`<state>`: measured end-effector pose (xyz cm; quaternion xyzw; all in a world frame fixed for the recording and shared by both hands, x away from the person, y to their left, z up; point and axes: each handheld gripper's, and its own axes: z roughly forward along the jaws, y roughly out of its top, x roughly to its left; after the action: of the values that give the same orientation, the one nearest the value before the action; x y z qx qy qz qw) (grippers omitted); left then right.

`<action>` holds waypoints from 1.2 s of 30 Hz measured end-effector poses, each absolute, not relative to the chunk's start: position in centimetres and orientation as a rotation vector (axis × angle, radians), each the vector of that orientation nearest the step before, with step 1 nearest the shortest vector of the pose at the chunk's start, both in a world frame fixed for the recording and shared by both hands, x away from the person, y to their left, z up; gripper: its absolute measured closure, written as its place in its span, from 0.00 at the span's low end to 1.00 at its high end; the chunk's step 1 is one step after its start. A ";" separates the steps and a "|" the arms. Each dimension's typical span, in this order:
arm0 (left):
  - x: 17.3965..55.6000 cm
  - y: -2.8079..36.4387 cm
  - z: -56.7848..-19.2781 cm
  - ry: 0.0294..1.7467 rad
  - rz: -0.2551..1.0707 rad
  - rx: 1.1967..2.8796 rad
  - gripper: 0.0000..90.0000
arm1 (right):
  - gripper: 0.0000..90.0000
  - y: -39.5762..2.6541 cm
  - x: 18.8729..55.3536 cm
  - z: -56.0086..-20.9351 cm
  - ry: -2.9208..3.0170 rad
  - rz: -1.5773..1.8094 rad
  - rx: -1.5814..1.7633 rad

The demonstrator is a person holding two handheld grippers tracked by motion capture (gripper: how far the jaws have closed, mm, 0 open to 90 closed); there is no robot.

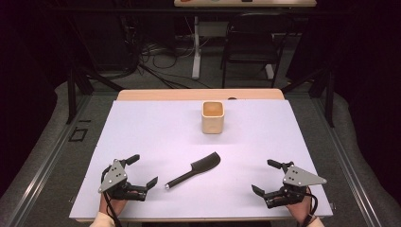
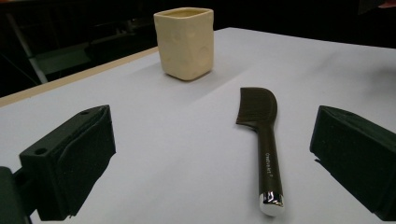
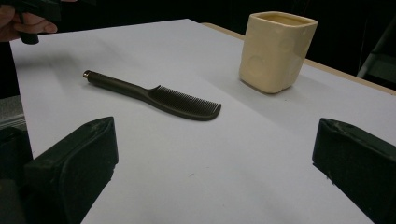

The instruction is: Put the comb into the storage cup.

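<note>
From the high view, the black comb point(image 1: 195, 170) lies flat on the white table sheet point(image 1: 142, 127), its long axis slanting from the chrome-capped handle end near the left gripper point(image 1: 140, 172) up toward the cream cup point(image 1: 213, 117) — the right gripper point(image 1: 268, 177) sits well apart. The left gripper view looks along the handle, jaws wide and empty. In the right gripper view the comb lies crosswise, teeth end nearer, jaws likewise spread on nothing — the left looks better placed.
</note>
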<state>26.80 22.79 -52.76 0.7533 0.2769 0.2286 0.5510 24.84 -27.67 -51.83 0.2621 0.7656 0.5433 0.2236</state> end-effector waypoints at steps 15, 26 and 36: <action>27.7 20.8 -52.2 0.701 0.507 1.878 0.00 | 0.00 -27.7 24.9 -51.9 2.129 1.480 0.737; 28.6 19.9 -51.9 0.732 0.501 1.956 0.02 | 0.00 -27.6 25.1 -52.0 2.135 1.469 0.733; 29.2 18.2 -51.6 0.719 0.487 2.024 0.01 | 0.00 -27.6 25.0 -52.0 2.140 1.469 0.737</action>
<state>29.25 18.20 -51.56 0.8196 0.2911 0.1971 0.4525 25.04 -27.58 -51.99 0.2664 0.7737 0.5312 0.2199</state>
